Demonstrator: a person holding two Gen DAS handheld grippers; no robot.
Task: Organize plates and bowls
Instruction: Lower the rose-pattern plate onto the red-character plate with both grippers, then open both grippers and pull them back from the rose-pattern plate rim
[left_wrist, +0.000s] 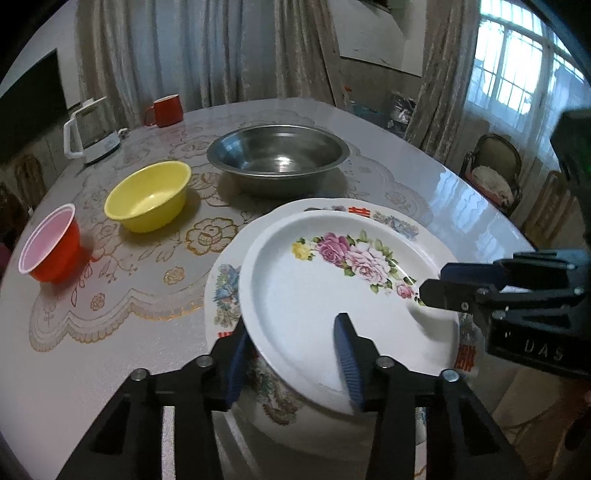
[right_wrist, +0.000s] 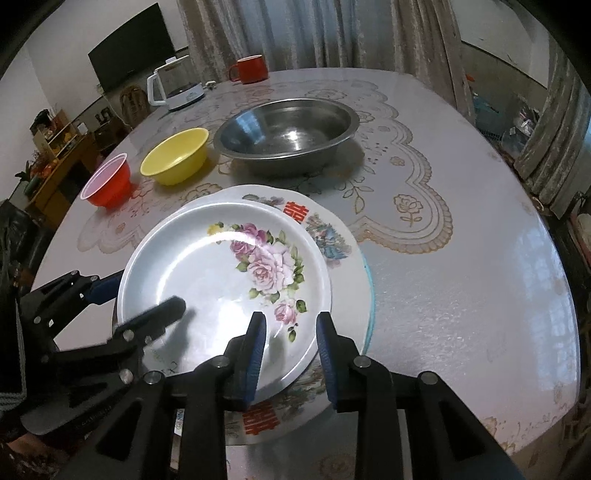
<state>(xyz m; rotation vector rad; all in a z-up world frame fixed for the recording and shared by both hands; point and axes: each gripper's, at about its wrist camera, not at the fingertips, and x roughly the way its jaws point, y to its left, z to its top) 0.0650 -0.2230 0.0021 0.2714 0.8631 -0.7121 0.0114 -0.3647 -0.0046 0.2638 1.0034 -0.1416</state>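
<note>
A white plate with pink roses (left_wrist: 314, 295) (right_wrist: 207, 273) lies on a larger patterned plate (left_wrist: 225, 291) (right_wrist: 332, 240) at the near side of the table. My left gripper (left_wrist: 291, 325) (right_wrist: 144, 293) straddles the rose plate's rim, one finger outside and one over the plate's inside. My right gripper (right_wrist: 290, 317) (left_wrist: 434, 280) straddles the rim on the opposite side in the same way. Gaps show beside the rim in both, so both stand open. A yellow bowl (left_wrist: 147, 199) (right_wrist: 175, 157), a red bowl (left_wrist: 51, 247) (right_wrist: 107, 182) and a steel basin (left_wrist: 277, 158) (right_wrist: 288, 133) stand farther back.
A white kettle (left_wrist: 92, 129) (right_wrist: 177, 88) and a red mug (left_wrist: 168, 110) (right_wrist: 253, 68) stand at the table's far edge. The round table carries a lace-pattern cloth (right_wrist: 406, 206). A chair (left_wrist: 495, 173) stands beyond the table on the right, by the curtains.
</note>
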